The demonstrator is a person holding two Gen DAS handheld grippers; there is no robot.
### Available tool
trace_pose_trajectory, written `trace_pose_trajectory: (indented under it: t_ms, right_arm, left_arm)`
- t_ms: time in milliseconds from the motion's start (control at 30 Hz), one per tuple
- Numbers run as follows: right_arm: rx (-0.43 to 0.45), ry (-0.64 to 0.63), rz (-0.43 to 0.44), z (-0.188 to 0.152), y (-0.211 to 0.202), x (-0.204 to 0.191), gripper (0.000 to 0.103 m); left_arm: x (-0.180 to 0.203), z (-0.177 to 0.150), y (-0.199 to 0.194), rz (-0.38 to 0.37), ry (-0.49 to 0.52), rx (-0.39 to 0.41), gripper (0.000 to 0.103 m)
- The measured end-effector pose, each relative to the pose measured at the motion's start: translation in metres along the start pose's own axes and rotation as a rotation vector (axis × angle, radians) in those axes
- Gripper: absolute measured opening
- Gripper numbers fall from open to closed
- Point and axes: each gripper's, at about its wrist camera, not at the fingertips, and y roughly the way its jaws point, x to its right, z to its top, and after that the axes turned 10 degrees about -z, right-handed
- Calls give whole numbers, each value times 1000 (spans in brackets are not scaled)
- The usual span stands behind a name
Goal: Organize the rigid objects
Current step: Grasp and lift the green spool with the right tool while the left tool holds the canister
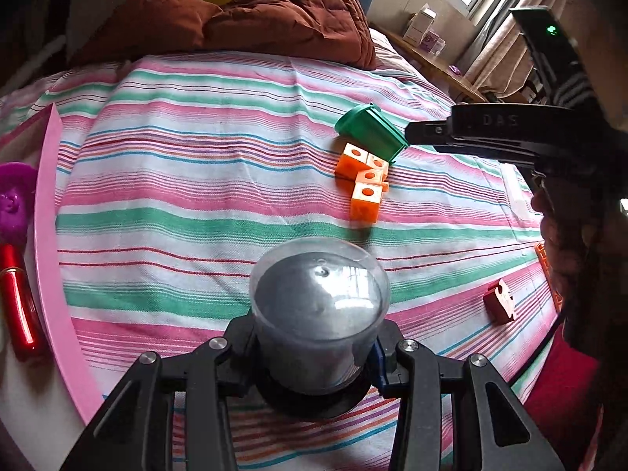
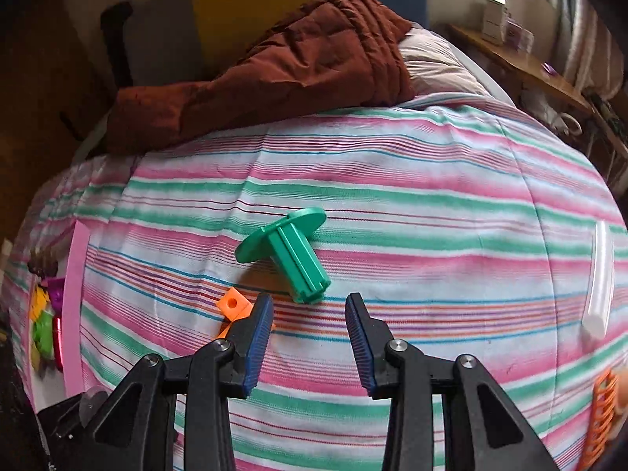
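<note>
In the left wrist view, my left gripper (image 1: 318, 357) is shut on a clear plastic jar (image 1: 320, 298) with a grey inside and a black base, held just above the striped bedsheet (image 1: 196, 180). Farther off lie a green flanged peg (image 1: 371, 131) on its side and a cluster of orange cubes (image 1: 363, 182). My right gripper (image 1: 416, 133) comes in from the right, its tip beside the peg. In the right wrist view, the right gripper (image 2: 308, 306) is open and empty, just short of the green peg (image 2: 292, 253). The orange cubes (image 2: 233, 306) sit by its left finger.
A pink tray (image 1: 51, 235) at the left holds a red cylinder (image 1: 17, 298) and a purple toy (image 1: 13, 200). A red block (image 1: 499, 301) lies at the right. A white tube (image 2: 598, 282) and an orange lattice piece (image 2: 600, 424) lie at the right. A brown duvet (image 2: 294, 62) is bunched behind.
</note>
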Motion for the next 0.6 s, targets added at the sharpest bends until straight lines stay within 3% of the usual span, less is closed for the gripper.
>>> trace_pose_trajectory:
  t_ms: [267, 300, 367, 467, 600]
  right_arm:
    - [-98, -189, -85, 25, 49, -33, 42]
    - [-100, -189, -89, 27, 54, -35, 42]
    - [-102, -168, -87, 29, 61, -34, 30]
    - [-99, -119, -77, 26, 61, -25, 30]
    - [-126, -107, -127, 5, 54, -11, 30]
  left_arm:
    - [-4, -1, -1, -24, -5, 12, 45]
    - [-4, -1, -2, -28, -6, 12, 45]
    - [-5, -1, -2, -33, -9, 11, 45]
    - [-6, -1, -1, -36, -8, 14, 45]
    - [-5, -5, -3, -30, 9, 17, 45]
